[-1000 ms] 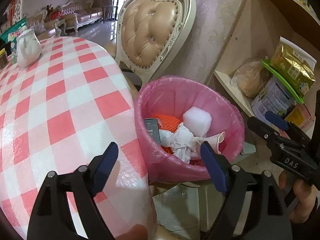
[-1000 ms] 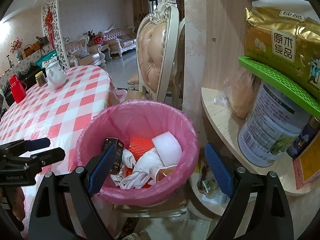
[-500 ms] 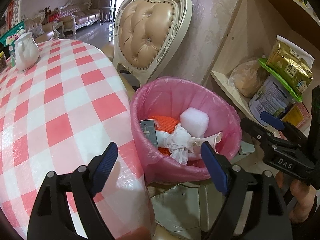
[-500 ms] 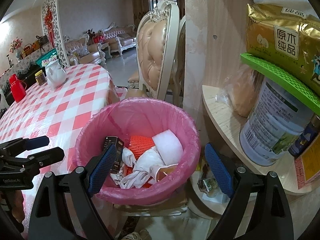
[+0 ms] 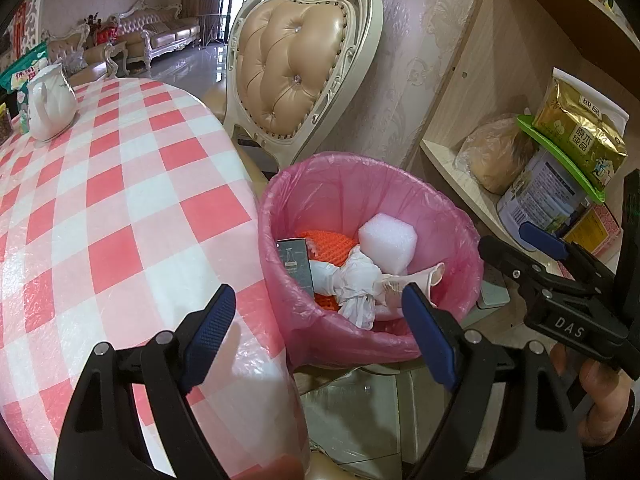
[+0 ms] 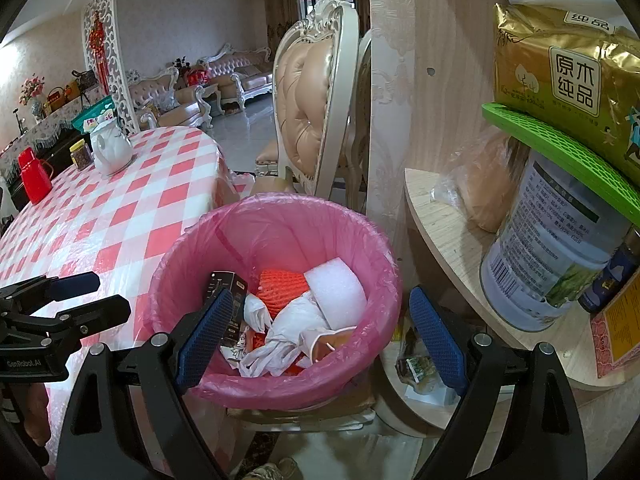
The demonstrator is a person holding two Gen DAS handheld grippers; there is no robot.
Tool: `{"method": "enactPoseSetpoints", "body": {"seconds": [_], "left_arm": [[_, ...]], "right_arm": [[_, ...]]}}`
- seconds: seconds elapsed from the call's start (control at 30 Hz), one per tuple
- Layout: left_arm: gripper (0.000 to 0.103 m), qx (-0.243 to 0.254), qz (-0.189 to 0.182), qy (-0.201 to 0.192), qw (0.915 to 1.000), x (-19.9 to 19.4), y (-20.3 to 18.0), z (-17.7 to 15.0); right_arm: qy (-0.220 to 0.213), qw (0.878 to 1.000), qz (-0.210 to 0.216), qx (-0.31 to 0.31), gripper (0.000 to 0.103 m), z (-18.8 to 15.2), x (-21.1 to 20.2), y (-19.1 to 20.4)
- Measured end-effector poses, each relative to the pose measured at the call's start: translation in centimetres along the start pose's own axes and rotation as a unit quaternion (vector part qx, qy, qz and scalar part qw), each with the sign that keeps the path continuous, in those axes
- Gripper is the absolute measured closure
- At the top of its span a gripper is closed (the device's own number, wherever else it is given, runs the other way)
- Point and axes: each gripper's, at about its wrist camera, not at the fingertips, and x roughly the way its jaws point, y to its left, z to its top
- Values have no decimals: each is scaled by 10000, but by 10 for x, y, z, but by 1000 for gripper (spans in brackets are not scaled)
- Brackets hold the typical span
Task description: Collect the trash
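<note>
Gaping empty claws point(image 5: 318, 322) over trash bin point(image 5: 448, 216)

White jug point(image 5: 50, 102) on checked tablecloth point(image 5: 120, 216) — chair point(image 5: 296, 76) behind.

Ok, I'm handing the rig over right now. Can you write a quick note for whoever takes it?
Left claw: open, empty, beside the bin over the table edge.
Right claw: open, empty, above the bin's near rim.
Pink-lined trash bin stands between the checkered table and the shelf.
Done: white foam block, orange mesh, crumpled white paper and a dark carton lie in the bin.
Left: no loose trash visible on this part of the table; check elsewhere.
</note>
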Motion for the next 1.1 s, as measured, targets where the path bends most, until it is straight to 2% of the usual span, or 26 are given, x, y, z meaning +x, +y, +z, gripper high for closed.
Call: {"method": "enactPoseSetpoints", "body": {"seconds": [0.57, 0.67, 1.1], "left_arm": [[21, 14, -28, -15, 10000, 0, -2, 0], [17, 12, -62, -28, 10000, 0, -4, 0], [15, 45, -34, -6, 10000, 0, -5, -1]], "right_arm": [[4, 10000, 5, 1, 18, 0, 0, 0], [6, 10000, 6, 5, 18, 0, 1, -1], [31, 10000, -4, 9, 18, -2, 1, -2]]}}
